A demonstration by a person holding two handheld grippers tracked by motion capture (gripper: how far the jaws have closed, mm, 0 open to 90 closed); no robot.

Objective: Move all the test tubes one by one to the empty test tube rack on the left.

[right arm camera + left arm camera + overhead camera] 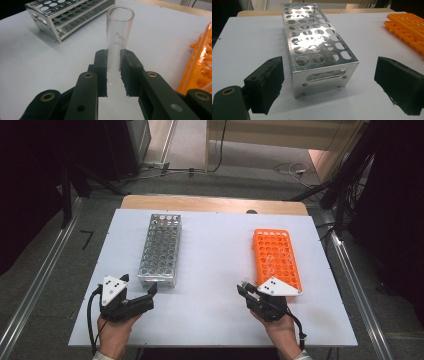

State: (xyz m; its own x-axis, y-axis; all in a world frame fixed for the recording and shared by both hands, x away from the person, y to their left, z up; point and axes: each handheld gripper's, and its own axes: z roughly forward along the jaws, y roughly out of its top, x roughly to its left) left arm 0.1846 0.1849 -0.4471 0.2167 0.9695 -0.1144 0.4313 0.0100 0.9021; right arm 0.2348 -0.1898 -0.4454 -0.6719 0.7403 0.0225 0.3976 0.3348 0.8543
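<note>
- Our right claw (113, 72) is clamped on a clear glass tube (117, 42); both black pads press its lower part from either side.
- The tube runs up and away from the claw, its open mouth at the far end and faint printed marks just above the pads.
- In the high view the right claw (246, 290) sits low over the white bench (210, 270), and the tube (245, 284) shows as a small glint at its tip.
- The orange rack (276, 257) lies just to the right of that claw; some clear tubes show in its holes.
- The metal rack (67, 15) stands well apart from the held tube, ahead and to the left of the right claw.
- Our left claw (329, 82) is spread wide with nothing between its pads (270, 82).
- The near end of the metal rack (322, 75) sits between those two pads in that view, apart from both.
- From above, the left claw (137, 287) points at the rack's near end (157, 279).
</note>
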